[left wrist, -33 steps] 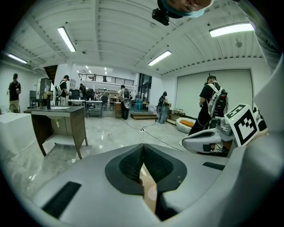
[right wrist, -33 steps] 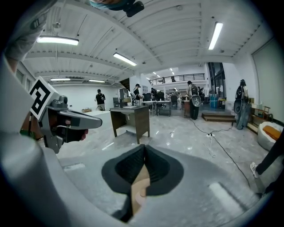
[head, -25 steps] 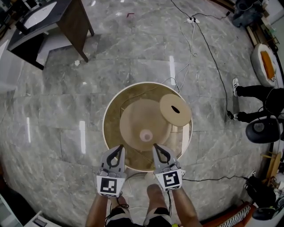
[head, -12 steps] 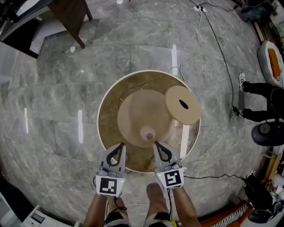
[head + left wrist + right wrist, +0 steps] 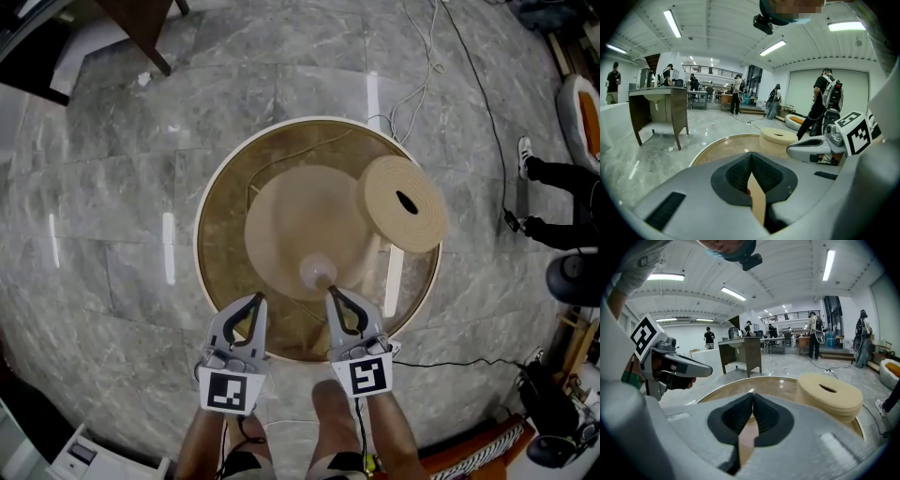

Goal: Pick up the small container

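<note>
A round tan container (image 5: pixel 403 203) with a dark slot in its top stands on the right side of a round glass-topped table (image 5: pixel 202 225). It also shows as the tan container (image 5: pixel 829 394) ahead and to the right in the right gripper view, and as the tan container (image 5: pixel 778 138) in the left gripper view. A small pale round thing (image 5: pixel 317 272) lies near the table's middle; I cannot tell whether it rests on the glass. Over the near rim, my left gripper (image 5: pixel 261 297) is shut and holds nothing. My right gripper (image 5: pixel 330 291) is shut and empty too, its tip just short of the pale thing.
The table has a broad cone-shaped tan base (image 5: pixel 300 225) under the glass. Cables (image 5: pixel 422 84) trail over the grey marble floor beyond it. A person's legs (image 5: pixel 562 178) and a black chair (image 5: pixel 577 277) are at the right; a dark wooden desk (image 5: pixel 131 28) stands far left.
The table has grown larger and drawn nearer in the head view. Both grippers stay shut side by side, their tips now reaching over the near rim.
</note>
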### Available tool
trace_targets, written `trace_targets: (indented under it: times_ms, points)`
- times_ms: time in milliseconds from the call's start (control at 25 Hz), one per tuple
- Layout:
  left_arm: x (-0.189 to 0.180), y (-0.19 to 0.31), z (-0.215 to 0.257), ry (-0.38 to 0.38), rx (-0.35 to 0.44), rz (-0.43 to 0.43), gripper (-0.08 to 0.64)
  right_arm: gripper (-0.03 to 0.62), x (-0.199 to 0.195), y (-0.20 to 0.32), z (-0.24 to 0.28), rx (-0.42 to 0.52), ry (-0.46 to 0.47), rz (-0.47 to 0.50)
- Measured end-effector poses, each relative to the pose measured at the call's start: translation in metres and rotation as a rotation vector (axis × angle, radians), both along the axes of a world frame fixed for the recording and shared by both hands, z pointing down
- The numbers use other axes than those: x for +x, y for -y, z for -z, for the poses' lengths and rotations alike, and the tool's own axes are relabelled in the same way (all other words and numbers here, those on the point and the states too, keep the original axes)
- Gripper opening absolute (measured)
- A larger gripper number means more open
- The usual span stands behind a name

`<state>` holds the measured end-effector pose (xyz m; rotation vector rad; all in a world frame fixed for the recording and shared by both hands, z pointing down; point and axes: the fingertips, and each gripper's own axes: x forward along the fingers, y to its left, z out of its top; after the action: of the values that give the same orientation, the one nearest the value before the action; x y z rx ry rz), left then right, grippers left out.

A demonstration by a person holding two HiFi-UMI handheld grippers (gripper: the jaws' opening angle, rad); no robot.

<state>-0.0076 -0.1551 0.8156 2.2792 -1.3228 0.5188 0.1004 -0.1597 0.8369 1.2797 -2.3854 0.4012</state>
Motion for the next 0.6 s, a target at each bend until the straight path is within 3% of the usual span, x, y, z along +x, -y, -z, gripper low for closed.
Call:
trace_targets:
  times_ms: [40, 80, 320, 600]
  points:
    - [0.001, -0.001, -0.002, 0.001, 0.0, -0.002, 0.017, 0.009, 0.0, 0.0, -0.002, 0.001, 0.005, 0.002]
    - [0.001, -0.001, -0.004, 0.002, -0.001, -0.004, 0.017, 0.08, -0.001, 0.0, -0.006, -0.005, 0.014, 0.005]
    - [0.001, -0.008, -0.015, 0.016, -0.014, -0.025, 0.017, 0.193, -0.006, -0.001, -0.03, -0.026, -0.008, 0.019]
    - [-0.003, -0.016, -0.027, 0.024, -0.04, -0.023, 0.017, 0.21, -0.014, 0.003, -0.05, -0.026, -0.017, 0.024]
